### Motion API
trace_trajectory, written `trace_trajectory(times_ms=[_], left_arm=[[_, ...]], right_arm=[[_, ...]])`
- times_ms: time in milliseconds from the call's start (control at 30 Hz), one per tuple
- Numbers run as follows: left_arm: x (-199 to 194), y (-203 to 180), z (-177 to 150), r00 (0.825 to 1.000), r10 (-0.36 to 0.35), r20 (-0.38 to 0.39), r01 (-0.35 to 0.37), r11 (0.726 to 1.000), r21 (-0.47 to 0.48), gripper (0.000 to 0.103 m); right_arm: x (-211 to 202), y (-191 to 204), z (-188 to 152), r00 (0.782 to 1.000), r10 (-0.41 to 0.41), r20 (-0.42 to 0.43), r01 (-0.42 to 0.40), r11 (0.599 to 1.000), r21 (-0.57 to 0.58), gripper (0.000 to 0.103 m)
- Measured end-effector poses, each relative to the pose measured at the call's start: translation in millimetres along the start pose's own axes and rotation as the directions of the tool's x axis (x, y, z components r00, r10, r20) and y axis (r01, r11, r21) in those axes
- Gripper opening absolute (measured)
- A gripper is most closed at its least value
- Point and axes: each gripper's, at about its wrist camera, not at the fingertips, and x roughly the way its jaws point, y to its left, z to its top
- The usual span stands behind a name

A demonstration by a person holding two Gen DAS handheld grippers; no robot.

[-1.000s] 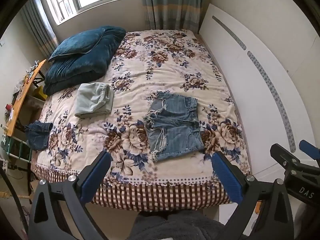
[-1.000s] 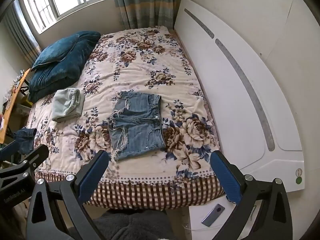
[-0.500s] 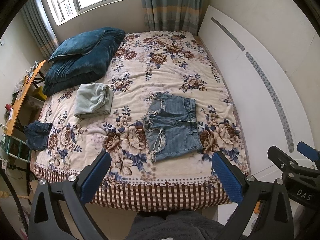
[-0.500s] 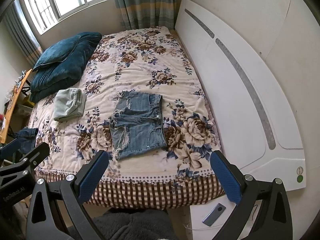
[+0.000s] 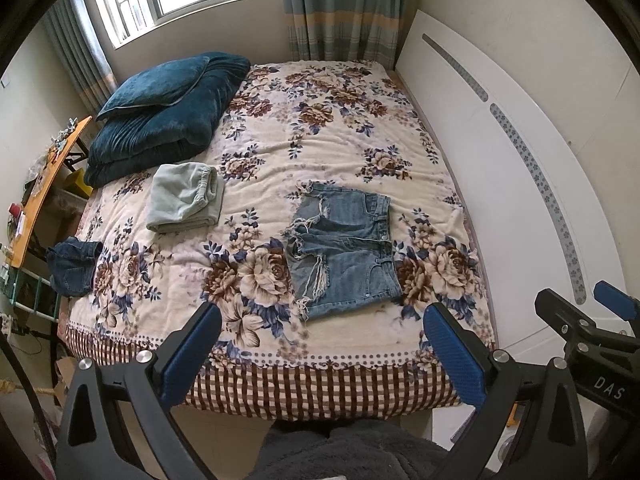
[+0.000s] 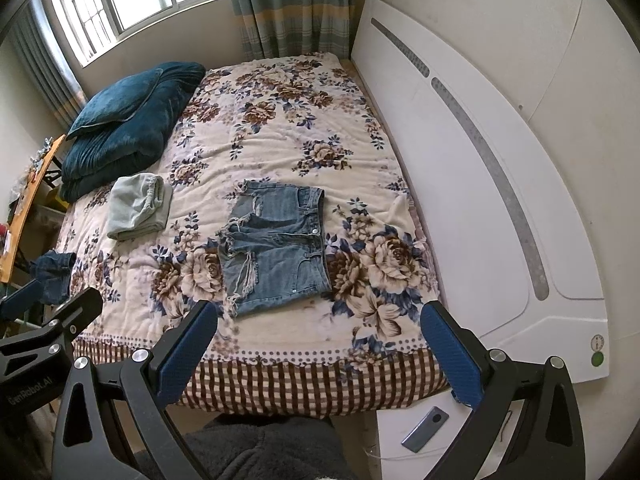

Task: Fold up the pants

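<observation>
Denim shorts (image 5: 344,254) flat on bed, center-right of frame; both grippers spread wide, holding nothing.

Left gripper (image 5: 320,346) & right gripper (image 6: 318,342) hang low in frame, well short of the floral blanket (image 5: 280,152). Shorts: faded blue, frayed ripped hems toward frame left, waistband w/ button toward right. Prob. light but stiffish denim, should hold a crease; fringe flimsy, so best grab waistband corners or side seams. Folded grey garment (image 5: 184,198) sits mid-left.
</observation>
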Motion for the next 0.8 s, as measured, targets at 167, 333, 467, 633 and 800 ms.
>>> trace_trajectory(times_ms=[167, 333, 467, 633, 800], left_arm=[[0.5, 1.2, -0.7, 1.000, -0.001, 0.000, 0.001, 1.000, -0.002, 0.103], [0.3, 2.0, -0.9, 1.000, -0.002, 0.002, 0.002, 1.000, -0.002, 0.103], [-0.1, 1.7, -0.9, 1.000, -0.002, 0.004, 0.002, 1.000, 0.000, 0.103], [-0.5, -0.6, -0.7, 1.000, -0.002, 0.005, 0.002, 1.000, 0.000, 0.103], [-0.8, -0.3, -0.9, 1.000, -0.002, 0.005, 0.002, 1.000, 0.000, 0.103]], right_arm=[[-0.7, -0.2, 0.2, 1.000, -0.001, 0.001, 0.001, 1.000, 0.000, 0.103], [-0.9, -0.6, 0.4, 1.000, 0.000, 0.001, 0.000, 1.000, 0.000, 0.103], [-1.5, -0.7, 0.6, 1.000, 0.002, 0.003, -0.002, 1.000, 0.002, 0.103], [-2.5, -1.0, 0.8, 1.000, 0.002, 0.002, -0.002, 1.000, 0.002, 0.103], [-3.2, -1.4, 0.9, 1.000, 0.001, 0.004, -0.001, 1.000, 0.001, 0.103]])
